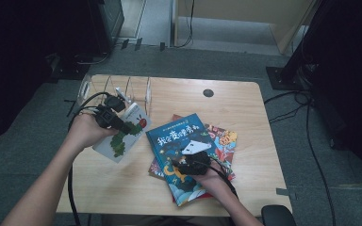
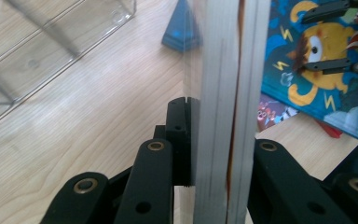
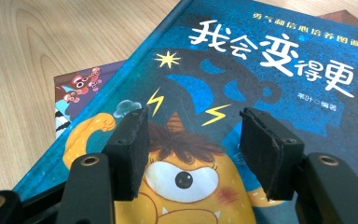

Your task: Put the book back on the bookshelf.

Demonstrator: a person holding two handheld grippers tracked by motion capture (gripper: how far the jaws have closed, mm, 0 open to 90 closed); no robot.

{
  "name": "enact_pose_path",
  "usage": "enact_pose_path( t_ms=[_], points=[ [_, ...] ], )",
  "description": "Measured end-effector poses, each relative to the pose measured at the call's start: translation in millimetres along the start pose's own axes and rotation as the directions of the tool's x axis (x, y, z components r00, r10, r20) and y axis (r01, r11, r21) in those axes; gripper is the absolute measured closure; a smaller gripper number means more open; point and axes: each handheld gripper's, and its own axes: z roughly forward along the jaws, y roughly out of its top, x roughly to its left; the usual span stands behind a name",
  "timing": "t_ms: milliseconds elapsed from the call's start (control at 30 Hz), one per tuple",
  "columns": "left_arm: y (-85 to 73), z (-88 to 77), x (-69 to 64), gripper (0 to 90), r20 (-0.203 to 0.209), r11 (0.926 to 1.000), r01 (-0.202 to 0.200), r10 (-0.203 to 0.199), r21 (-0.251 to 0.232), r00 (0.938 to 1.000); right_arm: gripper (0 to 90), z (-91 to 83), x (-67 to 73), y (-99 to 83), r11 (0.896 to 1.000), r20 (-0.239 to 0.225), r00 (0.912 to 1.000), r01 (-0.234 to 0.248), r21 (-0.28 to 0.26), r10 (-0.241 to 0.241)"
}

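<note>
A white picture book with a green caterpillar on its cover [image 1: 122, 136] is held over the left part of the table, with my left gripper [image 1: 107, 117] shut on its near edge. In the left gripper view the book's page edges [image 2: 219, 93] stand upright between the jaws of the left gripper [image 2: 216, 140]. A blue picture book with a yellow one-eyed monster [image 1: 181, 141] [image 3: 261, 70] lies on top of a small stack. My right gripper [image 1: 191, 165] [image 3: 193, 149] hovers open just above that cover, nothing between its pads.
Under the blue book lie a colourful book [image 1: 224, 139] [image 3: 77, 86] and a red one. A clear acrylic divider rack [image 1: 118, 87] [image 2: 51, 46] stands at the table's back left. The wooden table [image 1: 245, 103] has a black cable hole [image 1: 208, 92].
</note>
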Motion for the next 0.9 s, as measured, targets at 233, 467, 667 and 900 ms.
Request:
enact_pose_path(
  t_ms=[233,467,667,900],
  points=[
    [4.3,-11.9,11.2,78.0,-0.022,0.9985,0.053,-0.053,0.016,0.9984,42.3,0.0,-0.1,0.0,1.0,-0.001,1.0,0.001,0.0,-0.001],
    [18.5,-23.2,23.8,78.0,-0.033,0.9952,0.098,-0.097,0.011,0.9947,42.3,0.0,0.0,0.0,1.0,0.0,1.0,0.0,0.001,0.0],
    [33.5,-26.7,32.5,78.0,-0.034,0.9886,0.149,-0.149,0.019,0.9883,42.3,0.0,-0.1,0.0,1.0,-0.001,1.0,0.001,0.001,-0.001],
    [52.2,-27.1,33.7,78.0,-0.091,0.9844,0.17,-0.166,0.044,0.982,42.3,-0.1,-0.1,0.0,1.0,-0.001,1.0,0.001,0.001,-0.001]
  ],
)
